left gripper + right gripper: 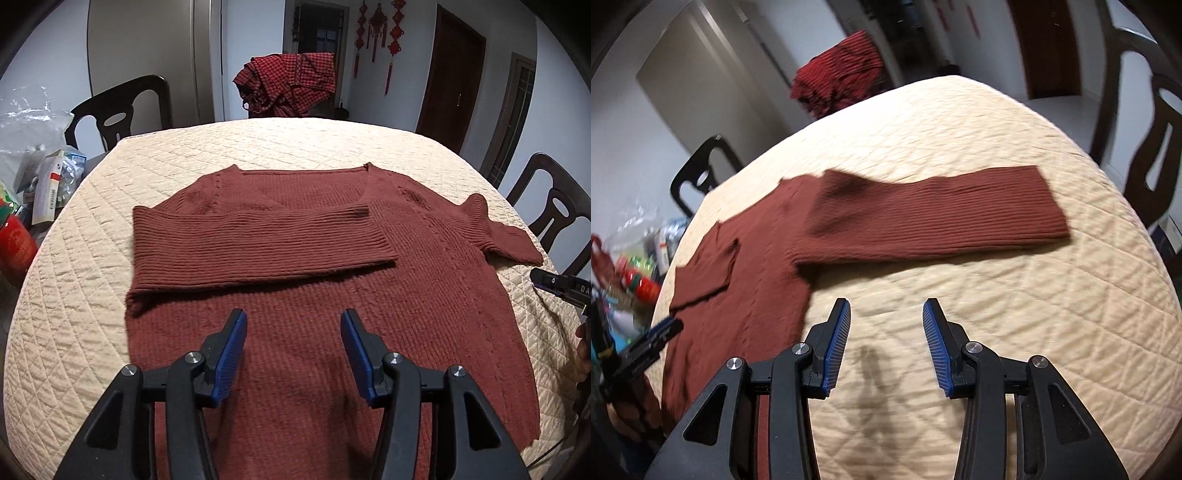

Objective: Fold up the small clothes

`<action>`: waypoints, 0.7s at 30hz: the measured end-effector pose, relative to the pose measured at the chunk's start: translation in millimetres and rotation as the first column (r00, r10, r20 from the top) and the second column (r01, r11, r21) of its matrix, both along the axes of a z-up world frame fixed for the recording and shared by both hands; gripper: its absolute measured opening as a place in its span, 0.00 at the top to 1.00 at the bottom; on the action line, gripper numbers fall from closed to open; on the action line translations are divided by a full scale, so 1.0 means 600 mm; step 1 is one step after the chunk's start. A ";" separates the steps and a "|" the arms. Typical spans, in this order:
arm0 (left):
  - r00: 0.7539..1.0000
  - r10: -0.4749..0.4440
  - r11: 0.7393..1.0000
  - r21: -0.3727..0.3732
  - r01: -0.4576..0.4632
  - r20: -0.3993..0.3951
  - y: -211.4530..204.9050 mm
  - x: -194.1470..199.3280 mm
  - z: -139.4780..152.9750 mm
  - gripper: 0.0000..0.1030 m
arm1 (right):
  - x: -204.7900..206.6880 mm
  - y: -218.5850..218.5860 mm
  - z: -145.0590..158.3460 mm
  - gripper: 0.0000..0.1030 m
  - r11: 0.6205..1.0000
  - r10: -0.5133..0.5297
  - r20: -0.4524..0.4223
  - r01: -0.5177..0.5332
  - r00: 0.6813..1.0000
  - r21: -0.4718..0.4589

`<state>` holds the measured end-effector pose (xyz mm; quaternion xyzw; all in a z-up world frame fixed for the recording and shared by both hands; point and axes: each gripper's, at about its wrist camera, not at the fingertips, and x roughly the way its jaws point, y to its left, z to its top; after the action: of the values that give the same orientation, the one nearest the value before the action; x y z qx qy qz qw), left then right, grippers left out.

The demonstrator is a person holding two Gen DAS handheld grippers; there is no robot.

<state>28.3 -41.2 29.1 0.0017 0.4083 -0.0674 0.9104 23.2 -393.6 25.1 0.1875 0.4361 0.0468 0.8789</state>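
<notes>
So far it's roughly a third done, judging from how things lie. Biggest thing first: the table (92, 236), covered in a cream quilted cloth, carries everything. The rust-brown knit sweater (332, 332) lies flat across the middle of it, hem toward the near edge, neckline toward the far edge. One sleeve, the left sleeve (258, 240), is already folded across the chest and lies level over the body. The other, the right sleeve (934, 218), is not folded yet: it sticks straight out sideways onto bare cloth toward the table's right edge (the right wrist view is blurred, but the sleeve shape is plain). Left to do, as I read it: bring that sleeve in, then fold the body up from the hem.

Left gripper (293, 321) hovers over the lower body of the sweater, fingers released, nothing between the blue pads. Right gripper (886, 310) hangs over bare quilted cloth just beside the sweater's side edge, near the outstretched sleeve; fingers also spread apart, grasping nothing.

Checked red cloth (288, 81) is draped on a chair beyond the far edge, untouched.
</notes>
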 end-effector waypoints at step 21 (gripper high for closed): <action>0.999 0.011 1.000 -0.016 -0.012 -0.032 0.011 -0.007 -0.034 0.35 | 0.031 -0.132 -0.015 0.59 0.933 -0.297 0.000 0.290 0.955 0.213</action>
<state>24.2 -34.4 8.5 -0.0089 0.4223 -0.0653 0.9040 42.0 -472.6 16.4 0.3416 0.3816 -0.0358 0.8581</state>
